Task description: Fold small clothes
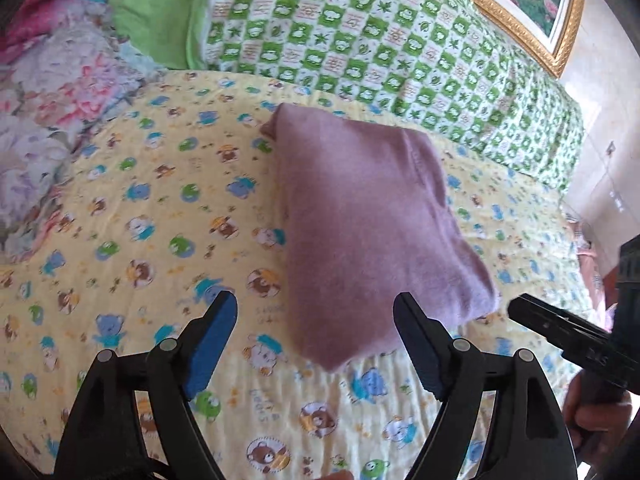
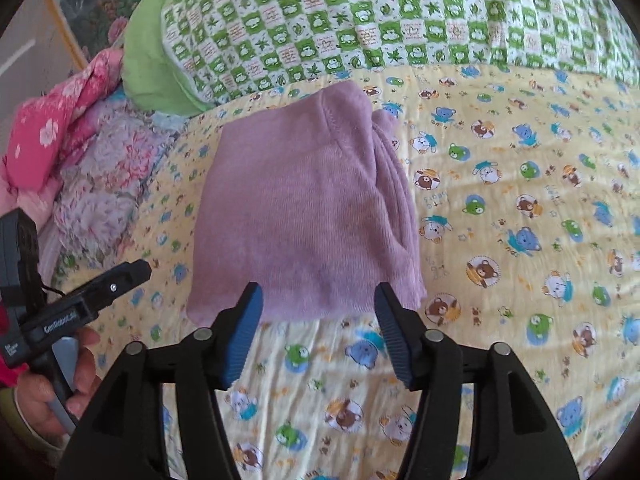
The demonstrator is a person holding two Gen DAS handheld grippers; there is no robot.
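Left wrist view: the left gripper (image 1: pixel 316 316) hangs over the bed (image 1: pixel 120 240), jaws wide apart and empty. Just ahead lies the folded mauve garment (image 1: pixel 360 220), a compact rectangle flat on the yellow bear-print sheet (image 1: pixel 140 208), apparently set down as finished. At the right edge the right gripper (image 1: pixel 560 332) appears.

Right wrist view: the right gripper (image 2: pixel 318 320) also has its jaws apart, holding nothing, the garment's near edge just beyond them. Stacked layers show along its right side, so folding looks complete. A green checked quilt (image 2: pixel 400 20) lies behind.
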